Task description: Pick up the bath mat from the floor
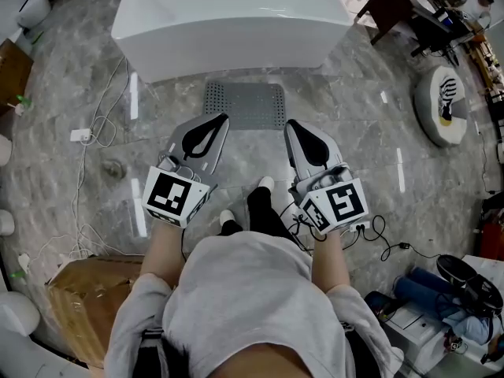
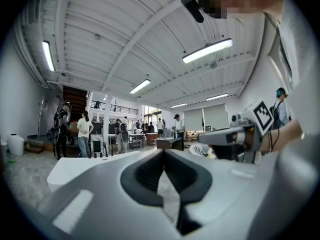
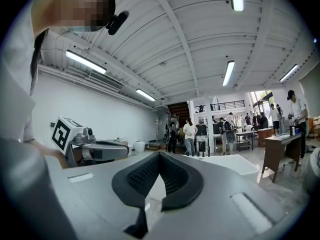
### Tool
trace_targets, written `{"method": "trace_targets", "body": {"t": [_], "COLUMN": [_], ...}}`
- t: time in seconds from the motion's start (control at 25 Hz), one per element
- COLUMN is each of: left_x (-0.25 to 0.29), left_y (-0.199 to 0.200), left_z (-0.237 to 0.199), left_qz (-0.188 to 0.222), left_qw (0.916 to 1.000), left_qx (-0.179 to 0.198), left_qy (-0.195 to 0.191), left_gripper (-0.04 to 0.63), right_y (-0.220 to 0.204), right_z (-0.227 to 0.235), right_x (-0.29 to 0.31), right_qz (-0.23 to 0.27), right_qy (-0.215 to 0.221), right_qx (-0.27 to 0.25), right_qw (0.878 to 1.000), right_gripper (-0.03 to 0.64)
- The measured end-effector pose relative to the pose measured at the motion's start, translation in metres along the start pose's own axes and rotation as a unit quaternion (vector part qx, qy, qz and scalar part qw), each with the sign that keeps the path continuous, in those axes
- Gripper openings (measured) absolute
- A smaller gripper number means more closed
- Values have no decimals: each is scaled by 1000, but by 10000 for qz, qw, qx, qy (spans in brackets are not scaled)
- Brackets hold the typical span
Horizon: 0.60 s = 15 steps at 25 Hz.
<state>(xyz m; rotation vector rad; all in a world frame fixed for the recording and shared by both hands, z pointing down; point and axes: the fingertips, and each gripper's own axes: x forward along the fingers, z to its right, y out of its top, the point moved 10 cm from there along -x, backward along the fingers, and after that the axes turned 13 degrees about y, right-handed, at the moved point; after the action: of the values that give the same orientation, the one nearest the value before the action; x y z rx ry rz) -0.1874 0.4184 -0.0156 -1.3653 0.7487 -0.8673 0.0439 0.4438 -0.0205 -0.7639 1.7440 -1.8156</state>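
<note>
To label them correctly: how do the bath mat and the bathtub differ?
The bath mat is grey, the bathtub white. The bath mat lies flat and dotted; the bathtub stands tall and smooth. The bath mat is far smaller than the bathtub. Both are rectangular.

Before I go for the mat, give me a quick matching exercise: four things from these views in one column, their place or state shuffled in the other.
Things:
1. bath mat
2. white tub
3. cardboard box
4. right gripper

Places or states:
A. jaws shut, nothing between them
B. lower left of the head view
C. lying flat just in front of the tub
D. top of the head view, beyond the mat

Pairs: 1-C, 2-D, 3-B, 4-A
</note>
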Motion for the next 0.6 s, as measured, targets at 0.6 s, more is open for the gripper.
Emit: {"method": "trace_targets", "body": {"t": [0.6], "left_x": [125], "left_y": [8], "left_z": [-11], "left_qz": [90], "left_qw": [9992], "left_qx": [-6], "left_qy": [386], "left_gripper": [0], "right_y": [11], "right_z": [134], "right_x": [45], "right_qz": [103], "right_qy": [292], "right_qx": [-45], "right_qw": [9995], "right_gripper": [-2]}}
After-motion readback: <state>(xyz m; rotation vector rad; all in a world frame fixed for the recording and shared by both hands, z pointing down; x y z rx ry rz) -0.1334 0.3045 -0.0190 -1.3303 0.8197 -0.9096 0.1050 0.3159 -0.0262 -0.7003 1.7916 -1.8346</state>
